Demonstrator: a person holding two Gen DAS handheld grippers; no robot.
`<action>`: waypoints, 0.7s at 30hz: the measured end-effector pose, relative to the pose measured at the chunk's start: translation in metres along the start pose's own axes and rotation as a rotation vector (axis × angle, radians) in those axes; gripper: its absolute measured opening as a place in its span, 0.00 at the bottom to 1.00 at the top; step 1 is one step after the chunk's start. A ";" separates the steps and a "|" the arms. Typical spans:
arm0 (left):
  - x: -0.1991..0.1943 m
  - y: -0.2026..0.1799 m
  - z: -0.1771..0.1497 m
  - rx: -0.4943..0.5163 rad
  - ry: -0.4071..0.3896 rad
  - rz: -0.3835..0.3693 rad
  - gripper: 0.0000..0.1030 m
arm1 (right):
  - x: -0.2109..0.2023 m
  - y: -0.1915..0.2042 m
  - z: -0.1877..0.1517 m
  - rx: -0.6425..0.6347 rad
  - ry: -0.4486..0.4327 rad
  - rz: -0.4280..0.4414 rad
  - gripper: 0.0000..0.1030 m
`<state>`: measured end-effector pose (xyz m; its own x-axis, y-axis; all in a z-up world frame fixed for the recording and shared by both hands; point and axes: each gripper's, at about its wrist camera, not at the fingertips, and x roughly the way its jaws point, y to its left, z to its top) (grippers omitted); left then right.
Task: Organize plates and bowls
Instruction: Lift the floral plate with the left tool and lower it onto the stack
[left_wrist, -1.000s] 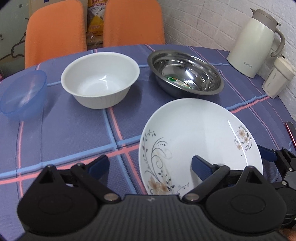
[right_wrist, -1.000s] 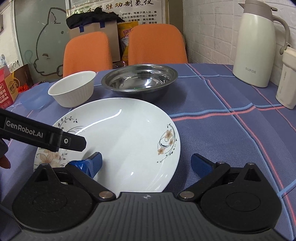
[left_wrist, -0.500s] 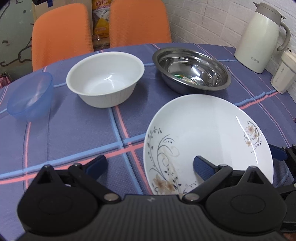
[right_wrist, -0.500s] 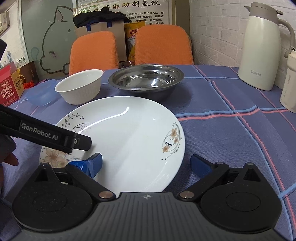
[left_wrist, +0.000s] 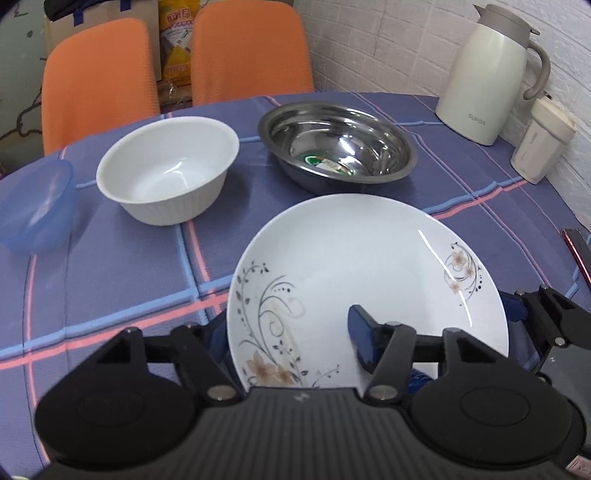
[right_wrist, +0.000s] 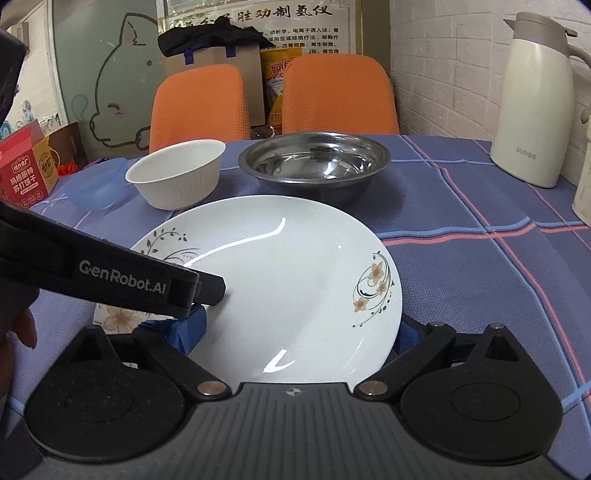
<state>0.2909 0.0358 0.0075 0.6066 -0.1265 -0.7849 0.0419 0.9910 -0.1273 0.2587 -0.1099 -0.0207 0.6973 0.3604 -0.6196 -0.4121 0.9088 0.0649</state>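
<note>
**Glossy plate held between two grippers**

The round, glazed floral plate (left_wrist: 369, 266) sits above the woven plaid desk (left_wrist: 110, 280). Left gripper (left_wrist: 291, 332) and right gripper (right_wrist: 295, 328) each have their blue-padded fingers spread wide, straddling its rim; actual grip unclear.

Both wrist cameras look forward, close over the plate (left_wrist: 369, 266).

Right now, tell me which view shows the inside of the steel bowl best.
The left wrist view: it looks down into the steel bowl, showing a green sticker on its floor. The right wrist view sees it low, mostly rim and wall.
</note>
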 end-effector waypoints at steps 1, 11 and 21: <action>-0.002 0.000 0.000 -0.008 0.009 -0.008 0.53 | -0.002 0.001 0.000 0.009 0.005 -0.009 0.85; -0.046 0.003 -0.020 -0.005 -0.050 -0.017 0.51 | -0.041 0.023 -0.007 0.032 -0.059 -0.013 0.85; -0.132 0.043 -0.064 -0.074 -0.142 0.037 0.50 | -0.090 0.085 -0.010 -0.036 -0.136 0.093 0.86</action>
<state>0.1615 0.0926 0.0668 0.7127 -0.0771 -0.6972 -0.0379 0.9883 -0.1480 0.1548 -0.0672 0.0328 0.7269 0.4698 -0.5009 -0.4973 0.8631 0.0878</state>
